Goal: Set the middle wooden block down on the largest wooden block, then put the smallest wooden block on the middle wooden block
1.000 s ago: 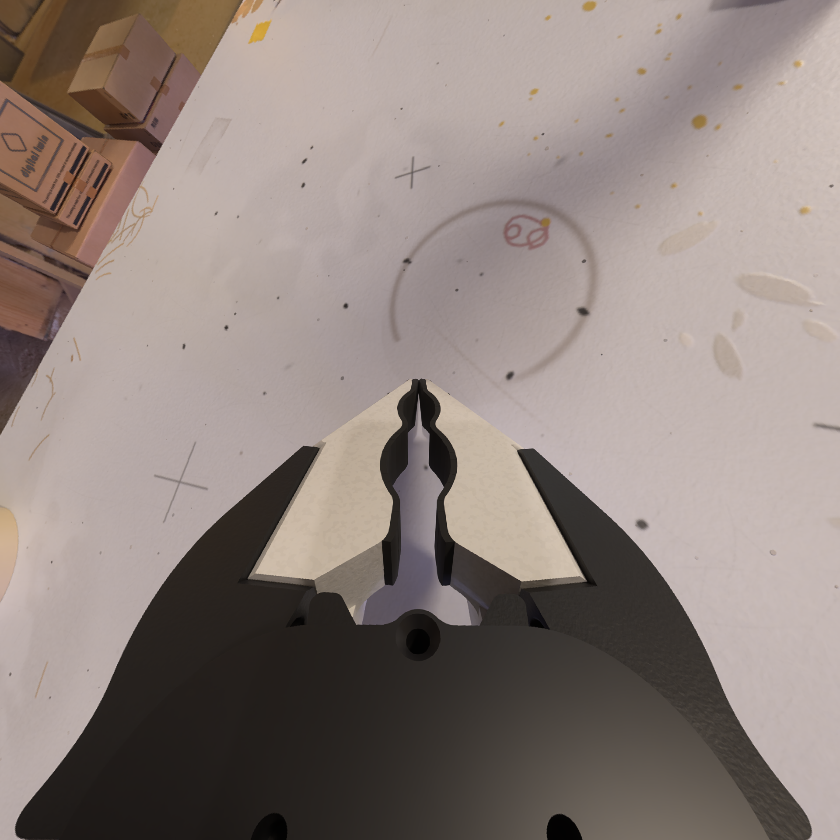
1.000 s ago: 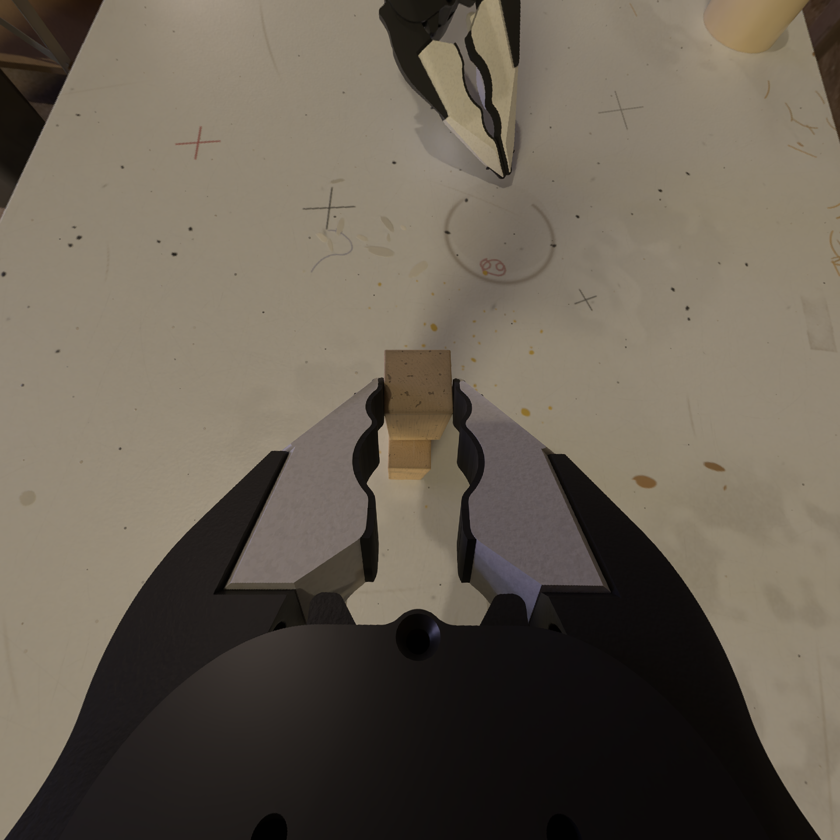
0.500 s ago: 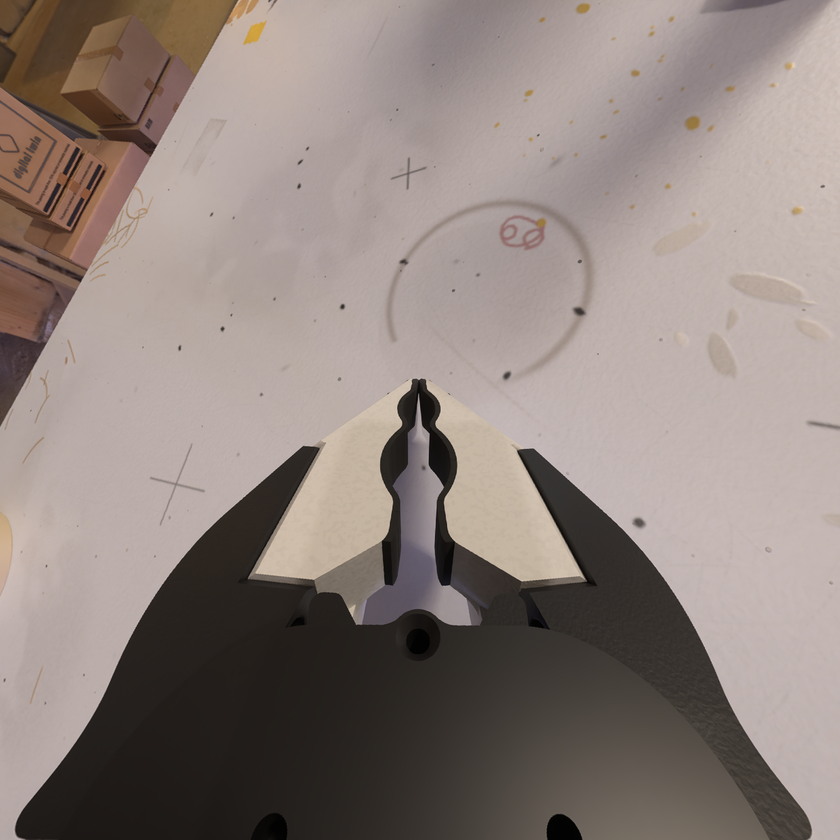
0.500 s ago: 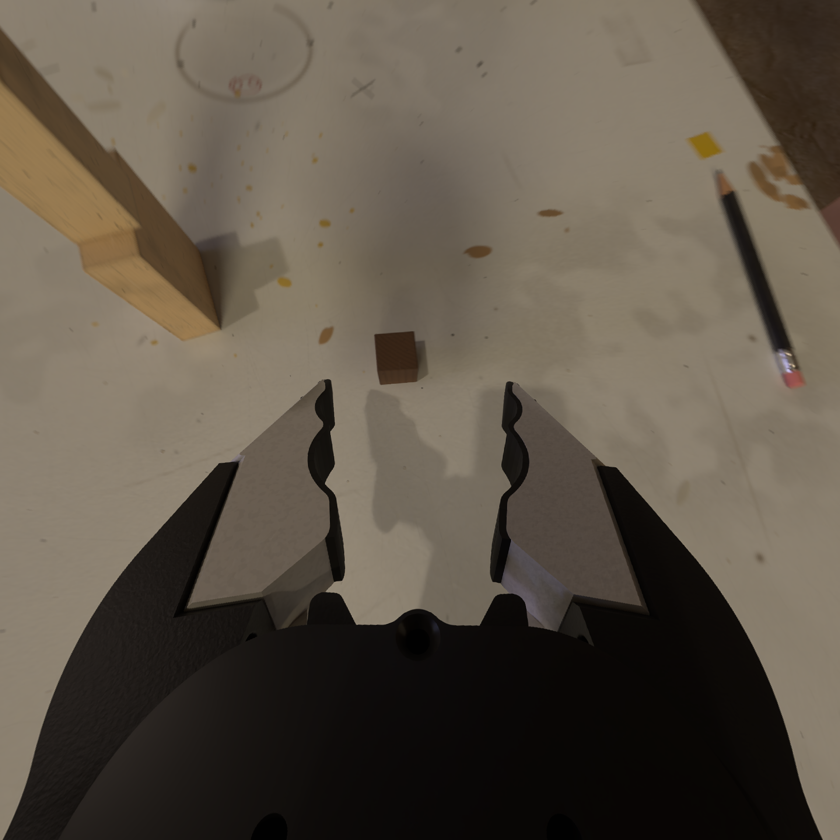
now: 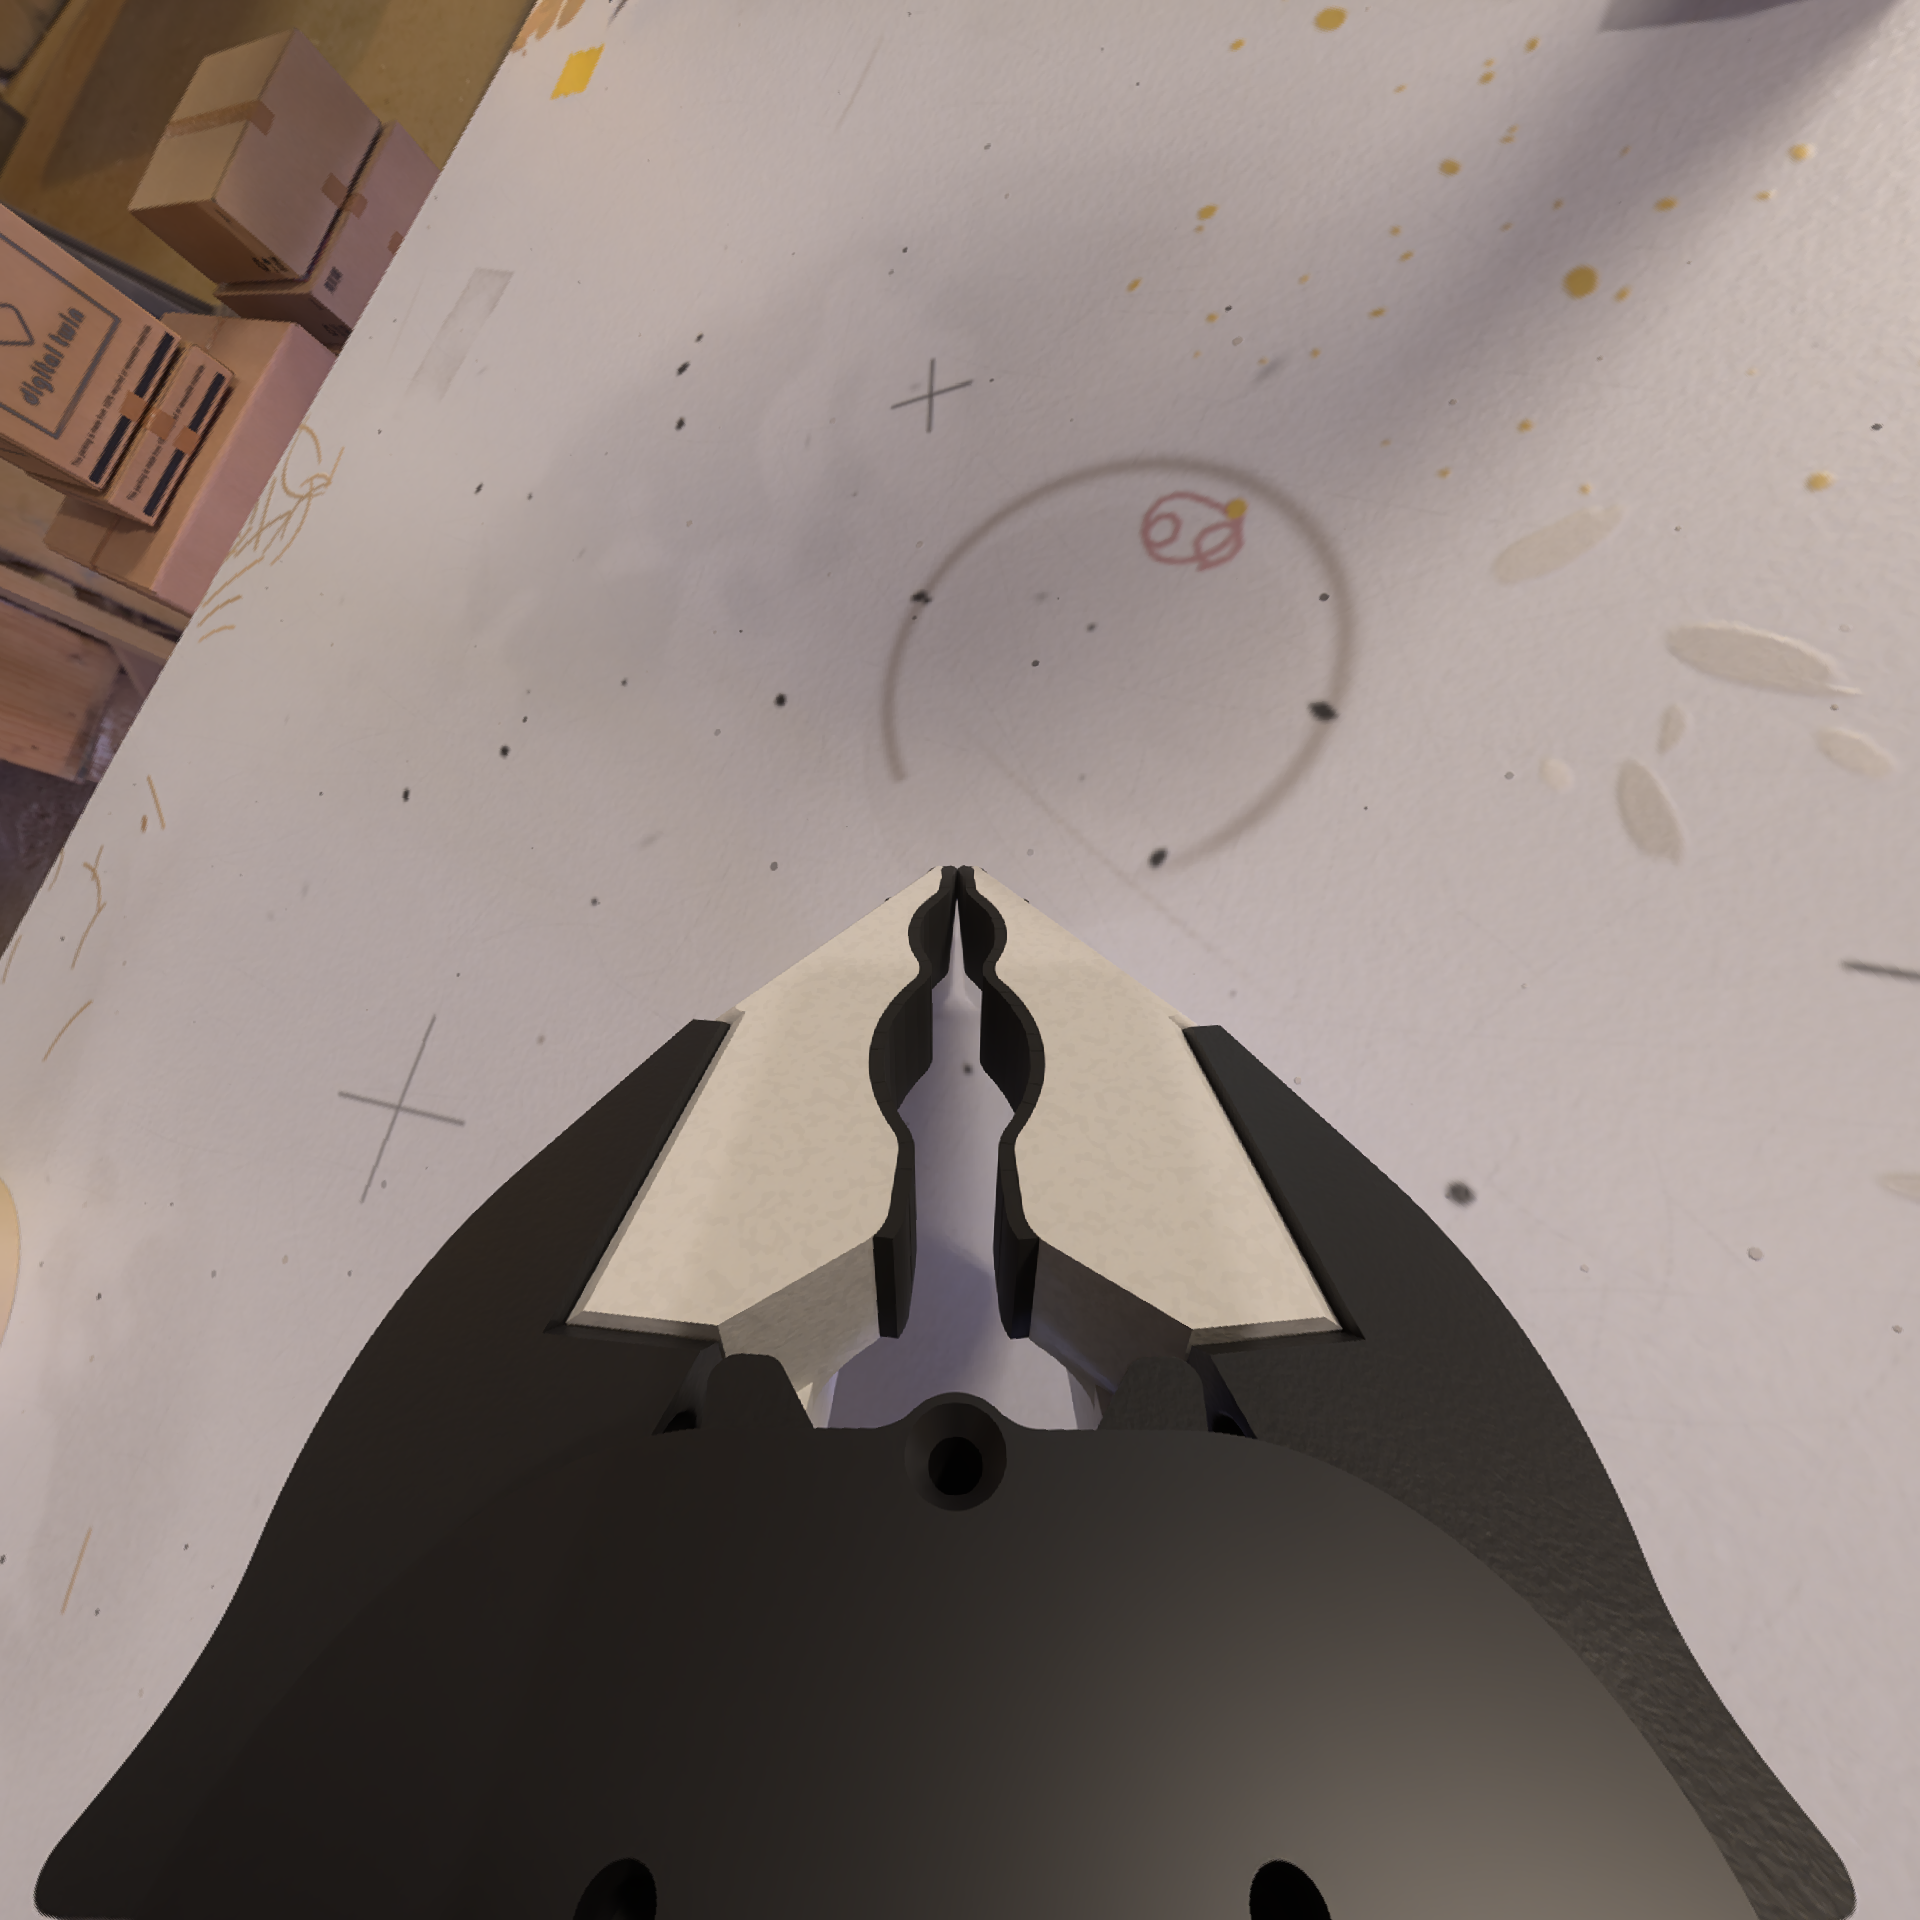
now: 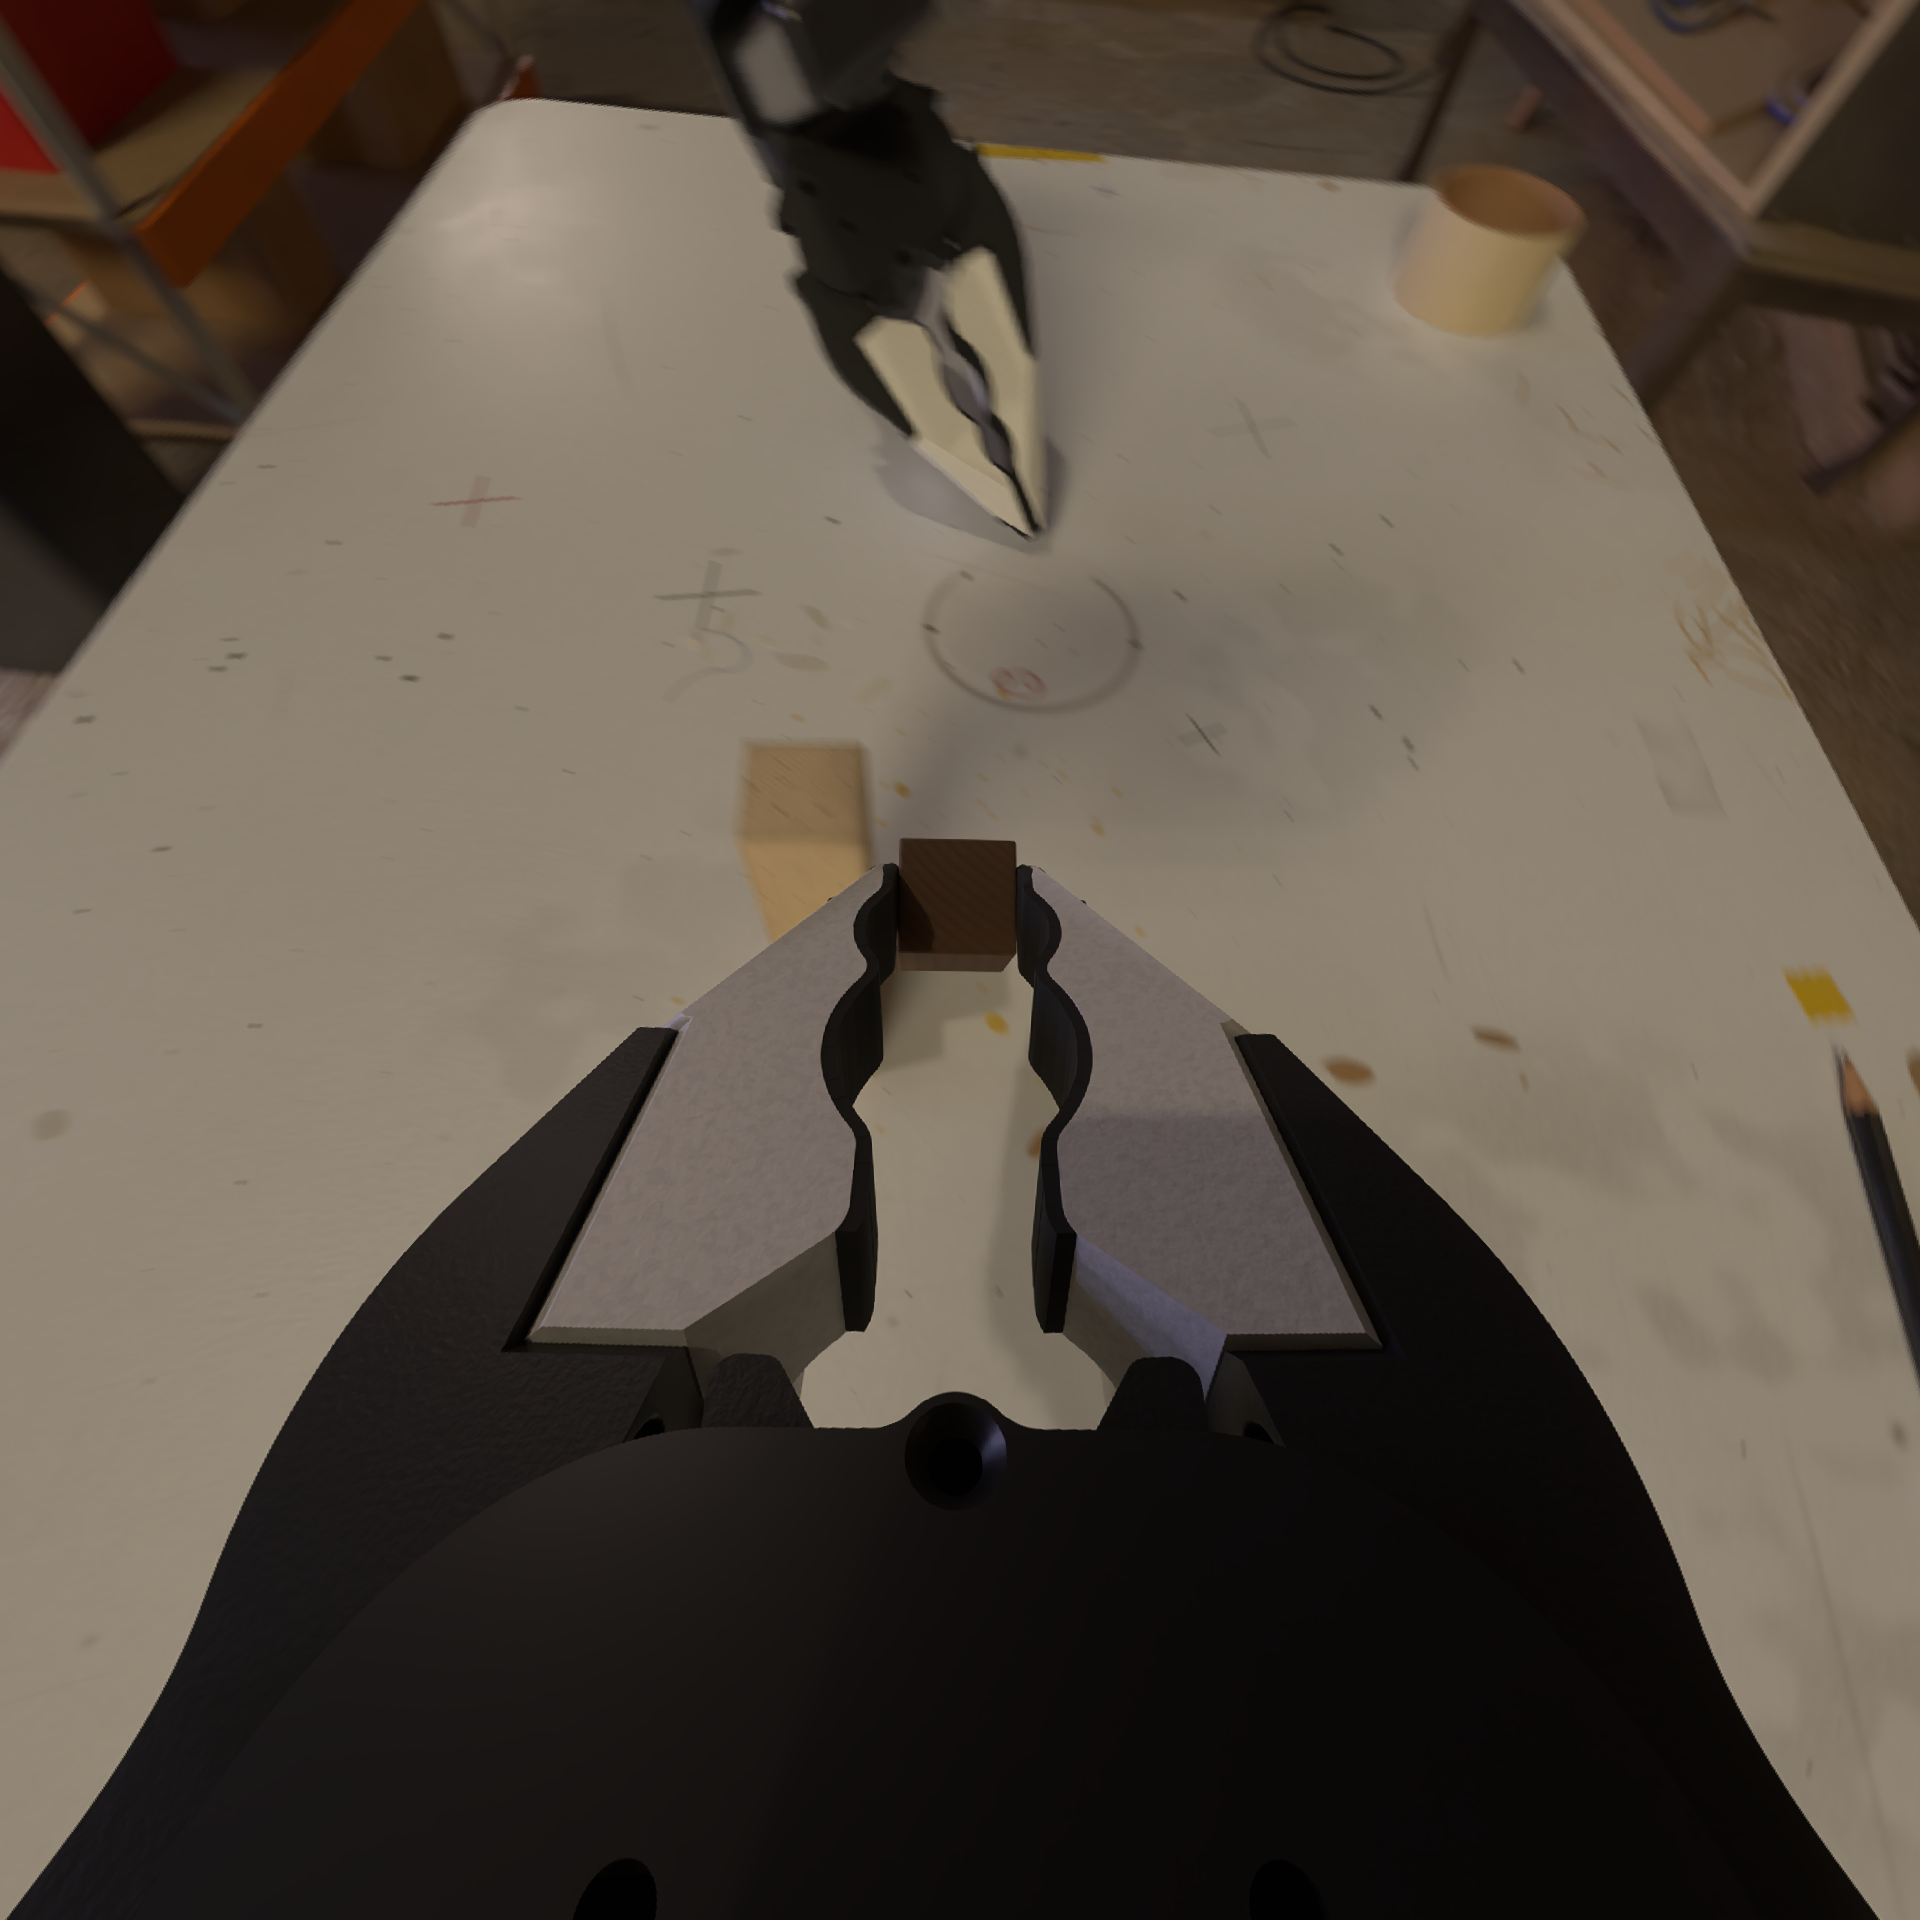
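Note:
My right gripper (image 6: 956,883) is shut on the smallest block (image 6: 956,906), a dark brown cube held between its fingertips and seemingly off the table. Just behind and to the left stands the light wooden block stack (image 6: 802,800); its lower part is hidden by my left finger (image 6: 758,1101), and I cannot tell the two blocks apart. My left gripper (image 5: 956,873) is shut and empty, its tips low over the white table (image 5: 1455,1039) beside a drawn circle (image 5: 1122,665). It also shows farther off in the right wrist view (image 6: 1023,509). No blocks show in the left wrist view.
A cream cylinder (image 6: 1481,249) stands at the far right corner. A pencil (image 6: 1881,1174) and a yellow square mark (image 6: 1816,992) lie at the right. Cardboard boxes (image 5: 260,156) sit beyond the table's edge in the left wrist view.
My right gripper has shut on the small brown block, risen with it and swung back to face the light block stack. The left gripper has barely moved.

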